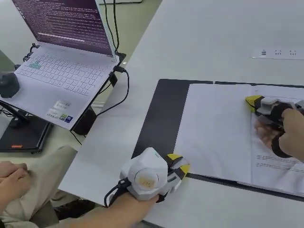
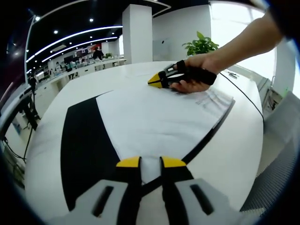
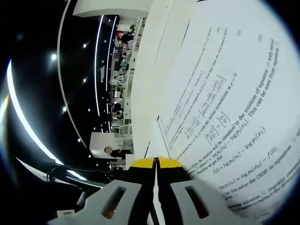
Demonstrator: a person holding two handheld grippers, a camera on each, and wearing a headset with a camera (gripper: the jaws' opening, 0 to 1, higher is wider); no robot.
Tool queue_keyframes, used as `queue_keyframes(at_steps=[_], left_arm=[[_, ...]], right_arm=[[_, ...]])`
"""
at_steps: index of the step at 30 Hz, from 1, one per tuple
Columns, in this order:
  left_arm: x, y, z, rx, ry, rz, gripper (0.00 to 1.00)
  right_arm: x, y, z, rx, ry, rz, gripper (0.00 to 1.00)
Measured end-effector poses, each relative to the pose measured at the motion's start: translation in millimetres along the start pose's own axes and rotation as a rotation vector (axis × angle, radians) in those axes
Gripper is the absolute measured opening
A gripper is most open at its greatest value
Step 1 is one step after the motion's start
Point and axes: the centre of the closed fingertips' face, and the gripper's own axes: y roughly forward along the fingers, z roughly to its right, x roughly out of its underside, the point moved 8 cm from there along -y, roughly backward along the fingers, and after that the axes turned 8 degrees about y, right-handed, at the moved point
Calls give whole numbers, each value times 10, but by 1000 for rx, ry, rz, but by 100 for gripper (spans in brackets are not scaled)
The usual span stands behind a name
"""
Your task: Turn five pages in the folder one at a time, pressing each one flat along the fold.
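Folder (image 1: 159,118) lies open and flat on the white table (image 1: 213,38), filling the 3 to 5 o'clock part of the head view. Black cover is at its 9 o'clock side, a blank-backed turned page (image 1: 213,128) is in the middle, and the printed page (image 1: 278,164) is at 3 o'clock. Laptop (image 1: 61,71) is at 10 o'clock, well apart.

Right gripper (image 1: 251,100): jaws clenched tip to tip, nothing between them. The tip sits on the fold (image 1: 251,142) towards its 12 o'clock end. Looks like the press-flat step.

Left gripper (image 1: 179,162): at 6 o'clock, tips on the folder's near edge by the turned page's corner. Jaws are parted by a narrow gap and grasp nothing that I can see. Probably just pinning the folder down.

Handling, my read:
- Sheets are light, thin and floppy. They will buckle if pushed and crease or tear if pinched hard.
- Paper is slick against hard jaw tips, so taking two sheets at once is the likely failure.
- Take the next page at its free edge or corner on the 3 o'clock side, away from the fold. Peel up one sheet and pinch lightly.
- Cover looks stiff and the table smooth, so the folder could slide. Keep one gripper anchoring it.
- For flattening, drag closed tips along the fold with light pressure. Sharp tips could scuff or wrinkle the paper.
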Motion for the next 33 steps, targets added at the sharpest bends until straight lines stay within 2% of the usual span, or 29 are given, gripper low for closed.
queue_keyframes(at_steps=[9, 21, 26, 33], left_arm=[[-5, -3, 10, -6, 5, -1, 14], [-3, -2, 12, -9, 8, 1, 14], [-6, -1, 17, -8, 11, -1, 14], [-5, 1, 20, -8, 11, -1, 14]], right_arm=[[-87, 133, -44, -14, 46, 60, 0], [-209, 350, -124, -3, 46, 109, 0], [-286, 419, -146, -7, 73, 149, 0], [-266, 394, -154, -3, 66, 135, 0]])
